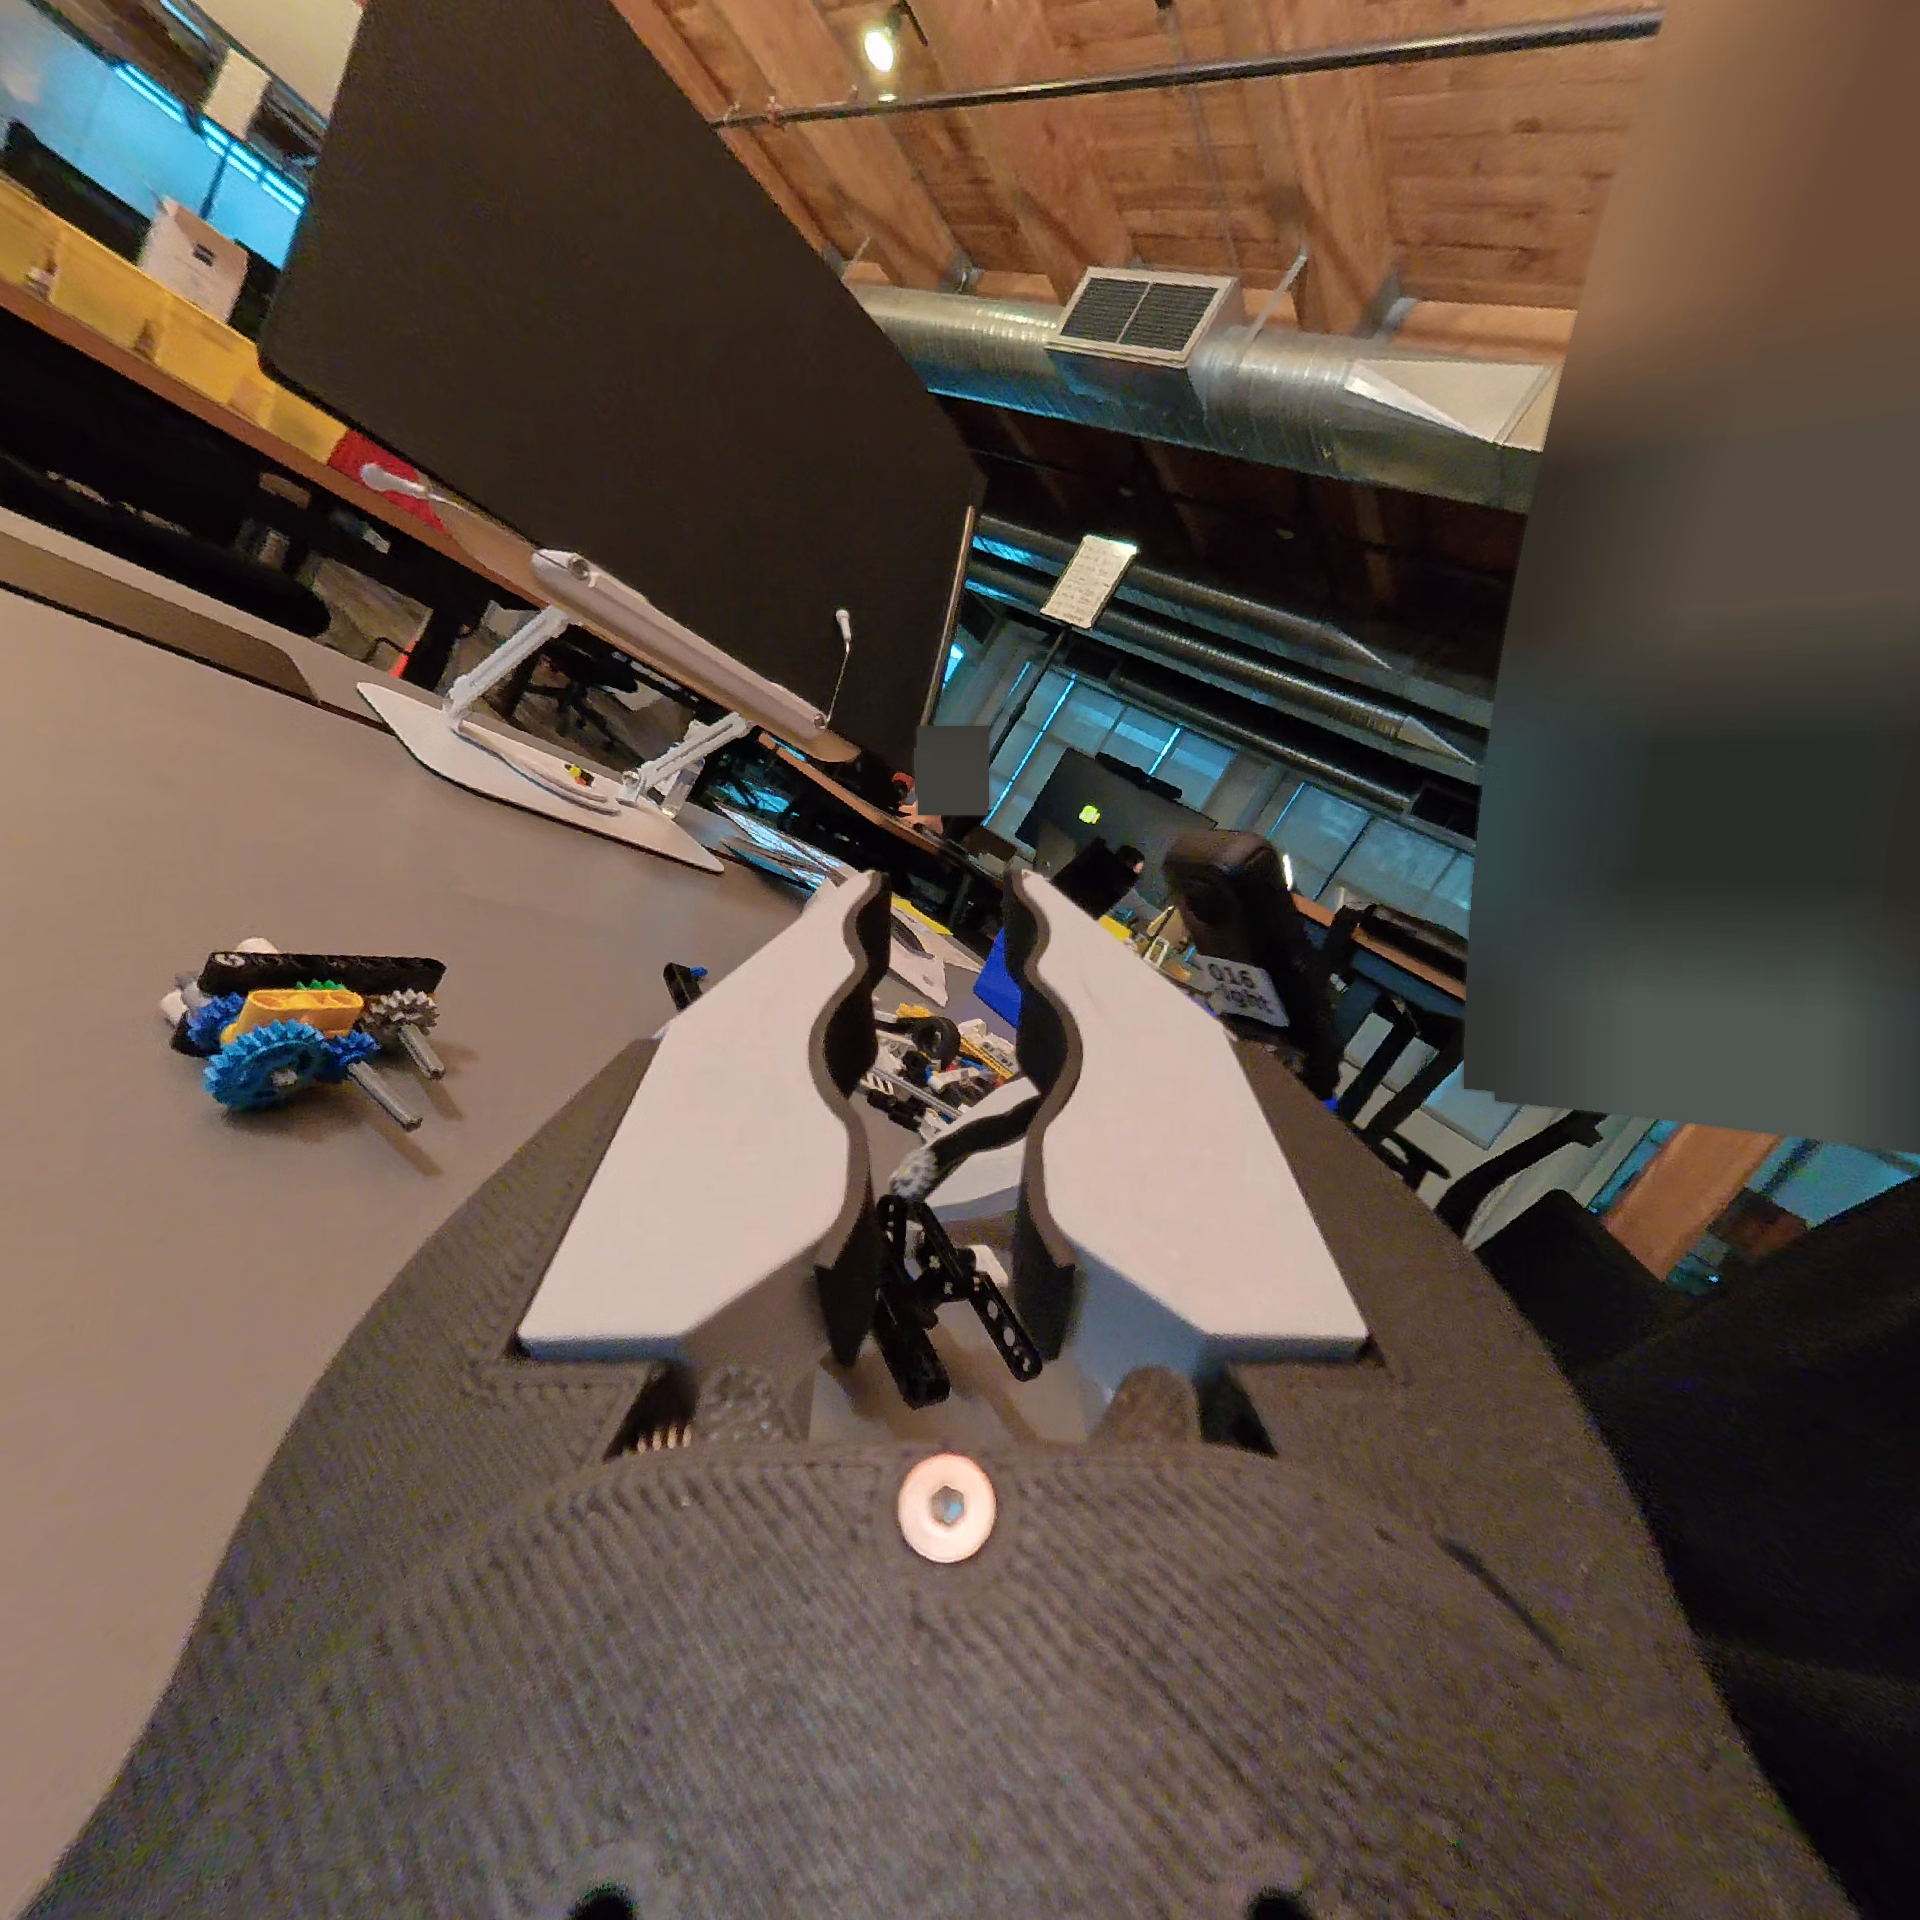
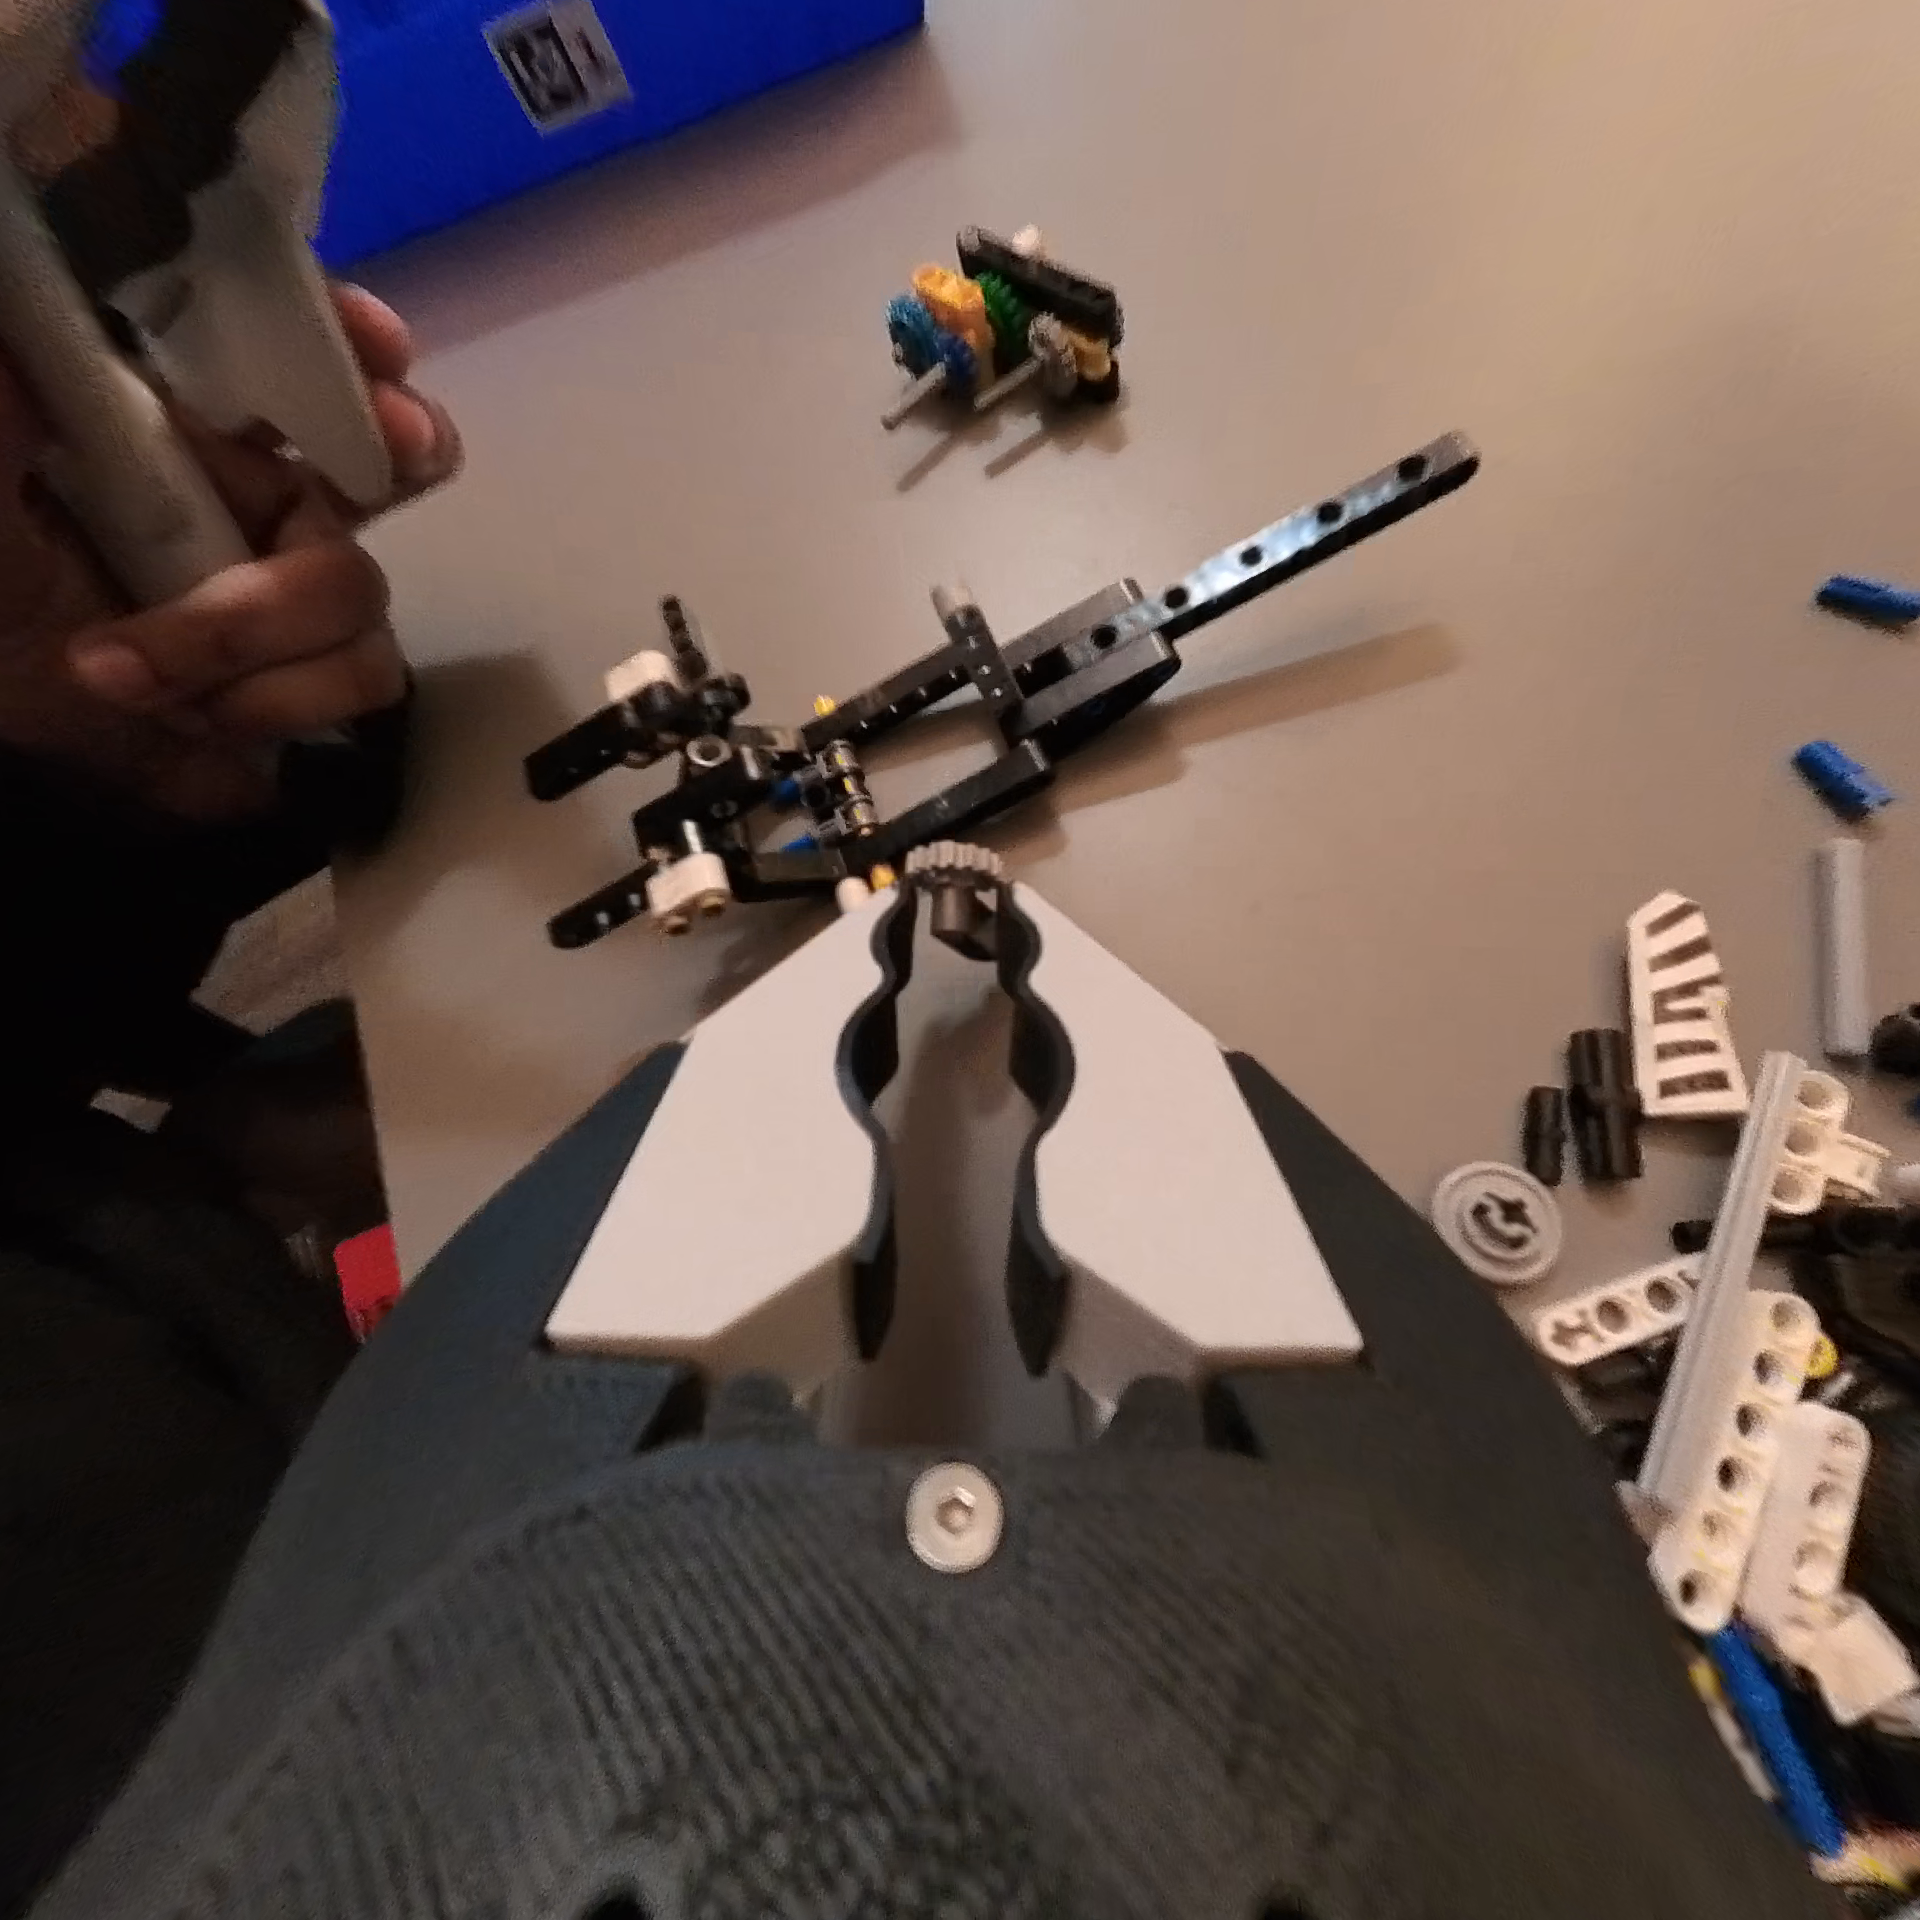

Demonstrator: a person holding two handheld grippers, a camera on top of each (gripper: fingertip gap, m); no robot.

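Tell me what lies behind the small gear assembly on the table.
Behind the gear assembly, the right wrist view shows bare grey table and, farther back to the left, a blue bin. The assembly's black beam hides its own far side.

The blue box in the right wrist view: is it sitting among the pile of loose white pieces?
No: the blue box sits at the table's far left, while the loose white pieces are heaped at the right.

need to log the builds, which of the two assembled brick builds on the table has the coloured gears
The small build farther from the right gripper: it carries blue and green gears with yellow parts. The long frame just beyond the fingertips is mostly black.
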